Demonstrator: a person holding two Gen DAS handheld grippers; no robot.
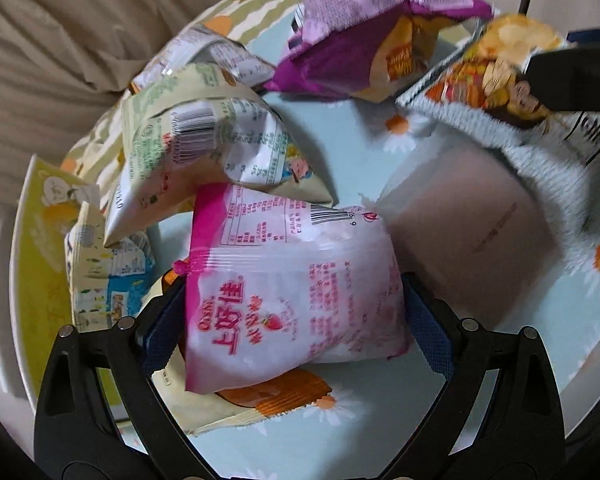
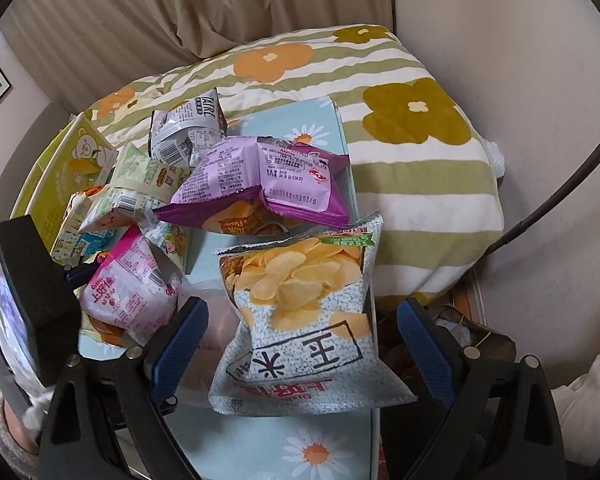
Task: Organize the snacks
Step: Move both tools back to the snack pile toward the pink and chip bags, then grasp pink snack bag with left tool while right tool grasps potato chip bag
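My left gripper [image 1: 292, 312] is shut on a pink strawberry snack bag [image 1: 296, 284], its blue pads pressing both sides; the bag also shows in the right wrist view [image 2: 130, 294]. My right gripper [image 2: 302, 312] is open around a grey potato chip bag [image 2: 300, 312] that lies between its blue fingers [image 2: 180, 344] without touching them. In the left wrist view that chip bag [image 1: 500, 92] is at the upper right beside a black finger [image 1: 572, 80]. A purple chip bag [image 2: 260, 184] lies behind it, also seen in the left wrist view [image 1: 364, 40].
Several more snack bags [image 1: 204, 152] are piled on the daisy-print table [image 2: 320, 452]. A yellow box [image 2: 68, 160] stands at the left. A flowered striped blanket [image 2: 420, 160] lies behind and right. A brown box [image 1: 472, 232] sits on the table.
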